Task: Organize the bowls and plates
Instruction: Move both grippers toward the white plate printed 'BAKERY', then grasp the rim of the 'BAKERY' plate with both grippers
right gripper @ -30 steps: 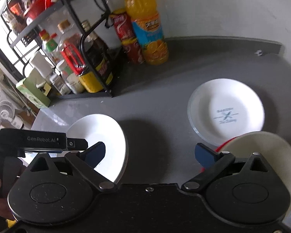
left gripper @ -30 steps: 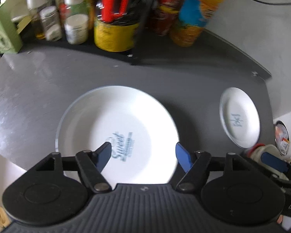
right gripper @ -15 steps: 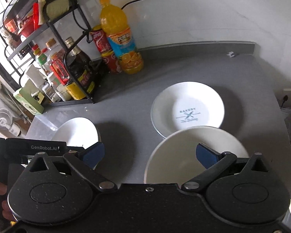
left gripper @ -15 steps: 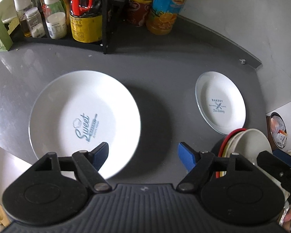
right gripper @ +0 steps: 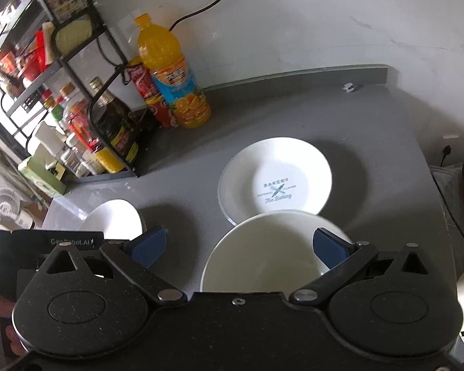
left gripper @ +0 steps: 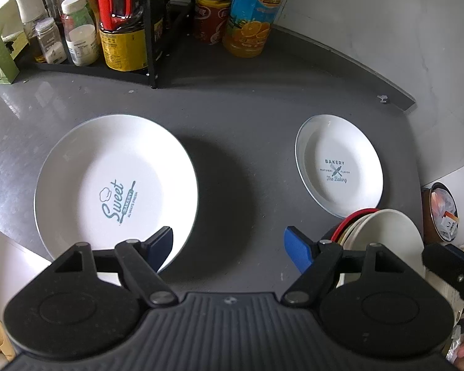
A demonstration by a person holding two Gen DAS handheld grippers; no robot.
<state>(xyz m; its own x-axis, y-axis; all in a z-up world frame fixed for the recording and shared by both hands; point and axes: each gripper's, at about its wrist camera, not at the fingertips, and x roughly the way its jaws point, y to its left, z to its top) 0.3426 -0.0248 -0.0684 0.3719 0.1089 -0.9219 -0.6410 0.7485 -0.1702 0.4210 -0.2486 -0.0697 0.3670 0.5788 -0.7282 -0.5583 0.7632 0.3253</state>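
Plates and bowls on grey counter [left gripper: 247,130], both grippers wide and empty.

Left gripper [left gripper: 229,245] hangs over the front edge, its left finger above the rim of the big plate [left gripper: 114,185]. Small plate [left gripper: 338,170] lies near the right edge, well apart from the big one. Stack of bowls [left gripper: 383,228] sits just in front of it; right gripper [right gripper: 238,247] hovers over the top bowl [right gripper: 263,256]. Bottles [left gripper: 253,15] stand at the back edge.

- right gripper [right gripper: 238,247]: jaws wide apart above a cream bowl [right gripper: 263,256]
- bakery-print plate [right gripper: 275,179] just behind the bowl
- orange juice bottle [right gripper: 170,71] by the wall
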